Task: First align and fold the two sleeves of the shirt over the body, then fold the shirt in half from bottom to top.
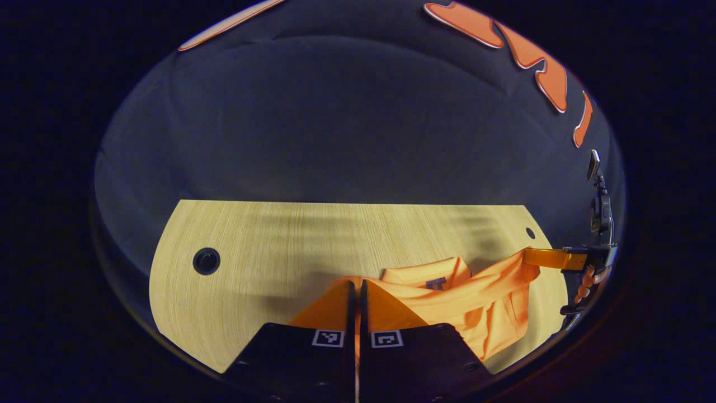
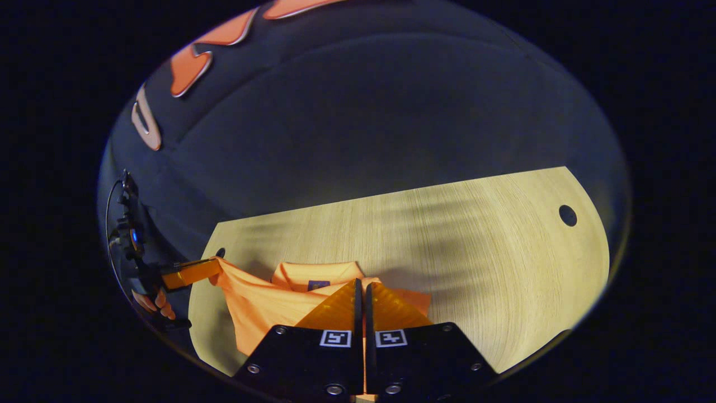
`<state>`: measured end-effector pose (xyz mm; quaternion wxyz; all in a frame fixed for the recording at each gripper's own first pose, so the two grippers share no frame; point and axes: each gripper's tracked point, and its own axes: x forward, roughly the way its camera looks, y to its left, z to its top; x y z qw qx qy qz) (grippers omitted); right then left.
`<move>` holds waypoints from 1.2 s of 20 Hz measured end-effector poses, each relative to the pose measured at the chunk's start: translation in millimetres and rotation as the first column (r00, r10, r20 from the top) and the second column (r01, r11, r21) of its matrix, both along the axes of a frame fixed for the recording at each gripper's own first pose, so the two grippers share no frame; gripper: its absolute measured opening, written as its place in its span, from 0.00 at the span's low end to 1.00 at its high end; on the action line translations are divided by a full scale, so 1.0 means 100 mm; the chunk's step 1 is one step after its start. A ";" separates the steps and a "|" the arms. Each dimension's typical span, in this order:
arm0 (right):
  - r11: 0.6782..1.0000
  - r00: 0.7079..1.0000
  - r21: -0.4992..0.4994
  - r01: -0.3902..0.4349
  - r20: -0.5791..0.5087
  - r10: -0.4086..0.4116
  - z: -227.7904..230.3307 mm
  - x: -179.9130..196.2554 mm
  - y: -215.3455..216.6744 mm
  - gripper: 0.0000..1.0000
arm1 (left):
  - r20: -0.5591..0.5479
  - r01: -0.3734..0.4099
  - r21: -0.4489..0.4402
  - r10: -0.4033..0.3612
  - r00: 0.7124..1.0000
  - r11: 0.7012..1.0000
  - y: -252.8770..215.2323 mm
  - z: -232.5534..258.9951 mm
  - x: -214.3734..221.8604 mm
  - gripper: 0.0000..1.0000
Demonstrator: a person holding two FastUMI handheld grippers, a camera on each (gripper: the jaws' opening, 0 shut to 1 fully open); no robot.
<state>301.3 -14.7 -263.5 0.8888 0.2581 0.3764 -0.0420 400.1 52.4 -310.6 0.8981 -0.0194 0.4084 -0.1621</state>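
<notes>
Left gripper view: both grippers, left gripper [image 1: 356, 288] and right gripper [image 2: 361, 291], pinch the orange cotton polo shirt [image 1: 481, 302] with jaws closed, lifting it over the pale wooden table [image 1: 268, 240]; judging by this, sleeve folding needs spreading first.

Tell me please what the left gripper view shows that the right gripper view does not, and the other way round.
Left gripper view: the right tongs seen from the side at the far right, pinching a raised edge of the orange shirt, with the right hand holding them.
Right gripper view: the left tongs at the far left, pinching the other raised edge, with the left hand below.
Shared: the shirt with its collar on the wooden table, and each view's own tongs shut on cloth.
</notes>
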 end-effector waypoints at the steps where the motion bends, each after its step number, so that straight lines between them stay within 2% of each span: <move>1: 1.000 1.000 -0.002 0.030 0.006 -0.030 -0.03 0.01 -0.07 0.16 | 0.017 -0.014 0.022 0.014 1.000 1.000 0.07 0.02 0.05 0.06; 2: 0.999 0.999 -0.007 0.051 0.012 -0.051 -0.03 0.05 -0.14 0.27 | 0.031 -0.021 0.033 0.020 0.999 0.999 0.12 0.02 0.10 0.11; 3: 0.998 0.998 -0.019 0.065 0.019 -0.065 0.01 0.00 -0.24 0.43 | 0.046 -0.023 0.033 0.022 0.999 0.999 0.15 0.08 0.13 0.18; 4: 0.997 0.998 -0.033 0.066 0.025 -0.065 0.03 -0.02 -0.30 0.54 | 0.049 -0.022 0.035 0.020 0.999 0.999 0.16 0.13 0.10 0.37; 5: 0.997 0.998 -0.048 0.062 0.037 -0.060 0.06 -0.04 -0.34 0.70 | 0.046 -0.022 0.042 0.020 0.999 0.999 0.19 0.18 0.06 0.57; 6: 0.996 0.998 -0.067 0.053 0.048 -0.050 0.12 -0.07 -0.37 0.77 | 0.053 -0.026 0.041 0.024 0.998 0.999 0.21 0.23 0.03 0.76; 7: 0.995 0.997 -0.087 0.040 0.063 -0.035 0.21 -0.10 -0.35 0.89 | 0.061 -0.034 0.040 0.031 0.998 0.999 0.23 0.31 -0.01 0.96; 9: 0.990 0.995 -0.142 0.012 0.103 0.003 0.44 -0.17 -0.25 0.98 | 0.091 -0.041 0.031 0.038 0.995 0.999 0.23 0.49 -0.09 0.96; 12: 0.975 0.981 -0.222 -0.005 0.188 0.047 0.83 -0.33 -0.16 0.99 | 0.164 -0.027 0.041 0.020 0.986 0.999 0.21 0.84 -0.32 0.96; 15: 0.966 0.962 -0.258 -0.004 0.262 0.074 1.25 -0.59 -0.05 0.98 | 0.239 -0.023 0.031 0.015 0.971 0.999 0.11 1.24 -0.60 0.96; 18: 0.954 0.936 -0.300 -0.004 0.334 0.109 1.64 -0.87 0.07 0.99 | 0.326 -0.021 0.017 0.015 0.945 1.000 0.08 1.71 -0.98 0.98; 22: 0.947 0.908 -0.321 0.000 0.398 0.135 2.00 -1.29 0.19 0.99 | 0.401 -0.049 -0.021 0.053 0.915 0.999 0.06 2.15 -1.45 0.98; 24: 0.938 0.887 -0.346 0.014 0.437 0.148 2.20 -1.46 0.26 0.99 | 0.456 -0.065 -0.036 0.075 0.887 0.997 0.05 2.36 -1.71 0.98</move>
